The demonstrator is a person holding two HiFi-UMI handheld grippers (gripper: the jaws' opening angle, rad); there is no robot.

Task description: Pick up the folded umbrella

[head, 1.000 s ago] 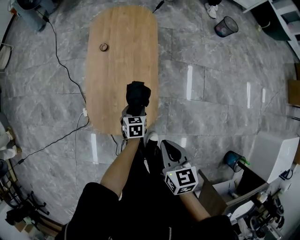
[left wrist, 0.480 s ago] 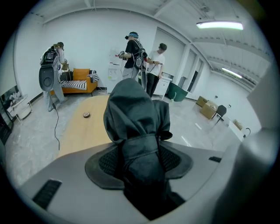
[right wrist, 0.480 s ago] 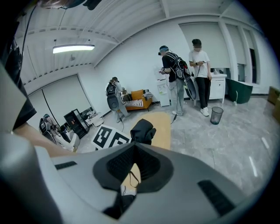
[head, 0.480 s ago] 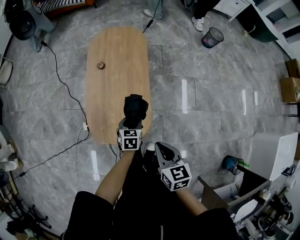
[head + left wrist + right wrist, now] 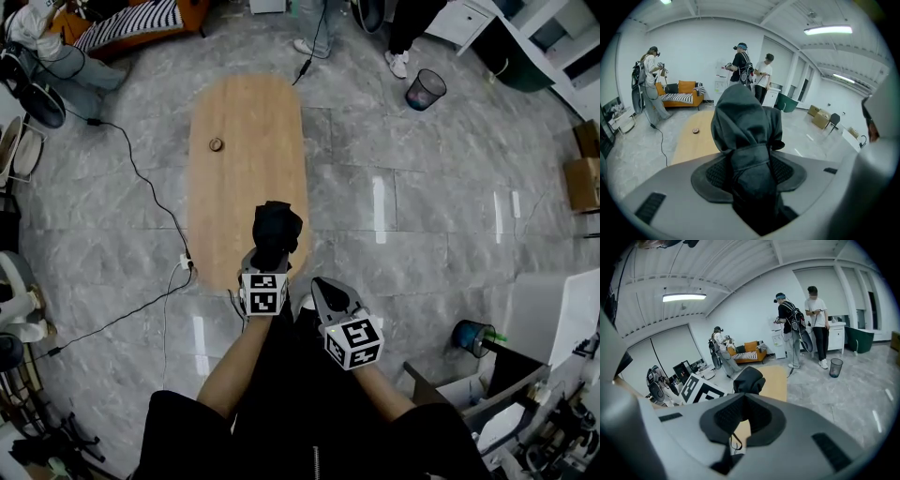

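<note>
Right gripper (image 5: 743, 416), nearest the body: jaws apart, with nothing between them. Left gripper (image 5: 749, 157), just ahead of it: jaws clamped on the folded umbrella (image 5: 745, 124). The umbrella is a black bundle of creased, matte fabric, cinched where the pads hold it and bunched wider at its free end. Its long axis runs along the jaws, and the free end points away from the person, above the near end of the oval wooden table (image 5: 246, 178). Farther along the tabletop lies a small ring-shaped object (image 5: 217, 144).

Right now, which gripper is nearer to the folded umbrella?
Left. The left gripper is shut on the folded umbrella; the right gripper, empty, sits apart, to its right.
</note>
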